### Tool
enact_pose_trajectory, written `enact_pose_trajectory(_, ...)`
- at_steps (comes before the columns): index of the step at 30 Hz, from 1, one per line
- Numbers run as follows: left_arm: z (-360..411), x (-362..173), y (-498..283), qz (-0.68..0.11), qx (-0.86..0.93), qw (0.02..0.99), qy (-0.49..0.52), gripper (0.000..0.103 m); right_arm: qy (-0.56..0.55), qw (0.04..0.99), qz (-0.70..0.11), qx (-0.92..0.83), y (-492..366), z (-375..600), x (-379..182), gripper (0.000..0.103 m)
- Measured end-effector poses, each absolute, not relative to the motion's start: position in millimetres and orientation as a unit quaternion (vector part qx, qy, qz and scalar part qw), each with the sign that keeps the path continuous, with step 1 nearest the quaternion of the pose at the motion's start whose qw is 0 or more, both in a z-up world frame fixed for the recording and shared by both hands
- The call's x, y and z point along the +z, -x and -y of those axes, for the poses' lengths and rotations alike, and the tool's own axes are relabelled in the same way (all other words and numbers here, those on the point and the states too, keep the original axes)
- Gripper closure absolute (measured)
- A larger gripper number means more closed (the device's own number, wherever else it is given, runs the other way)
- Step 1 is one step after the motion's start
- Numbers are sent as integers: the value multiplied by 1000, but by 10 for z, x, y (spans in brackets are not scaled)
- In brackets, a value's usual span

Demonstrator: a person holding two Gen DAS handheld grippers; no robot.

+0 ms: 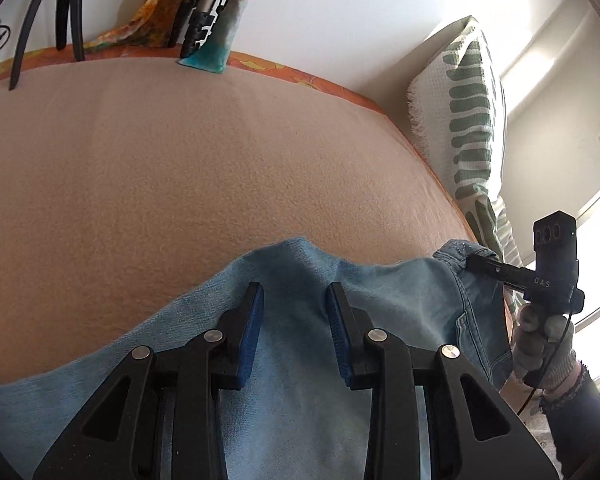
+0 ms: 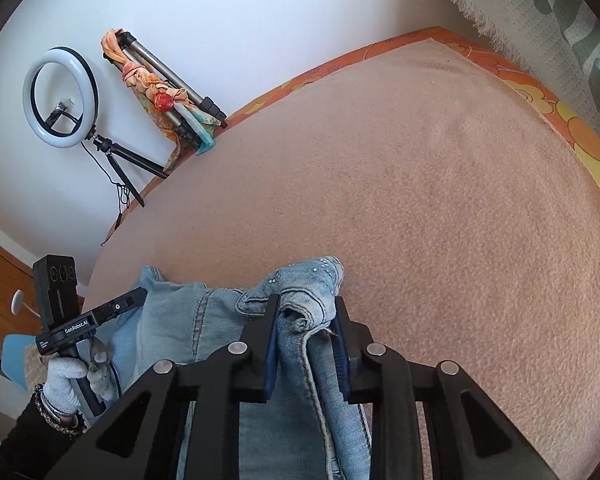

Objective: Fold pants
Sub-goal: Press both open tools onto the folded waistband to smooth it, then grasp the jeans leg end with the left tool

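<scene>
Left gripper [image 1: 295, 300]: black linkage frame, blue ribbed pads [image 1: 251, 332], jaws set partly apart with pale denim lying between and beneath them; whether the pads press the cloth cannot be told. A gloved left hand [image 2: 74, 376] grips its handle.

Pants [image 1: 300, 360]: light-blue jeans, soft woven denim, spread at the near edge of the bed; waistband end bunched toward the right, with small studs near a corner.

Right gripper [image 2: 306, 320]: same black frame and blue pads, jaws closed down on a thick folded wad of the seamed denim, which fills the gap between them. A gloved right hand [image 1: 540, 344] holds it from below.

Blanket [image 2: 420, 200]: peach-beige, fine napped fleece, flat, covering the bed; an orange floral sheet [image 2: 540, 108] shows as a border round it.

Room, left to right: ring light [image 2: 60, 98] on a small black tripod; folded metal tripod [image 2: 172, 80] wrapped in an orange patterned scarf, against a plain white wall; white waffle-weave cushion [image 1: 460, 112] with green leaf print and fringed edge; bright window beyond.
</scene>
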State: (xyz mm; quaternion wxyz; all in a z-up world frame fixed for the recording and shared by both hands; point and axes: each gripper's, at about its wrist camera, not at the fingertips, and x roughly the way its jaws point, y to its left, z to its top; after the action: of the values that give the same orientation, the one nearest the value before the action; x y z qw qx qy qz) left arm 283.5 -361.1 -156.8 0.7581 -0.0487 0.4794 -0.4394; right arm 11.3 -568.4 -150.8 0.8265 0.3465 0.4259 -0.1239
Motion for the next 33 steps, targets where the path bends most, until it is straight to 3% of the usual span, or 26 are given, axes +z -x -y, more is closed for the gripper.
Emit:
enact_pose_trajectory(4,3579,-1559,-2837,-463,-436,770,56,72,-305,851,-400,-150,5,5632,-1068,84)
enact_pose_trajectory(10,3601,-1563,-2863,-461,-426,777,47,72,-293,805,-478,-195,-144,5752,-1576,80)
enact_pose_trajectory(12,3581,-1496,-2836,-460,-424,780,31,72,-272,796,-498,-212,-175,5755,-1602,63)
enact_pose_trajectory(14,3484,-1381,-2814,-448,-423,787,29,72,-263,792,-502,-229,-142,5758,-1517,56)
enact_pose_trajectory(16,3304,-1249,-2814,-442,-423,789,53,72,-250,800,-491,-237,-100,5731,-1356,56)
enact_pose_trajectory(20,2891,-950,-2756,-415,-407,808,96,72,-236,821,-459,-245,-26,5596,-1014,40)
enact_pose_trajectory(22,2681,-805,-2695,-402,-402,816,105,69,-245,831,-442,-232,-10,5484,-878,39)
enact_pose_trajectory(24,2455,-669,-2625,-391,-400,821,114,57,-247,843,-427,-215,-22,5325,-747,39)
enact_pose_trajectory(33,1172,-36,-2289,-339,-340,867,135,50,-232,881,-387,-141,-245,4431,-385,33)
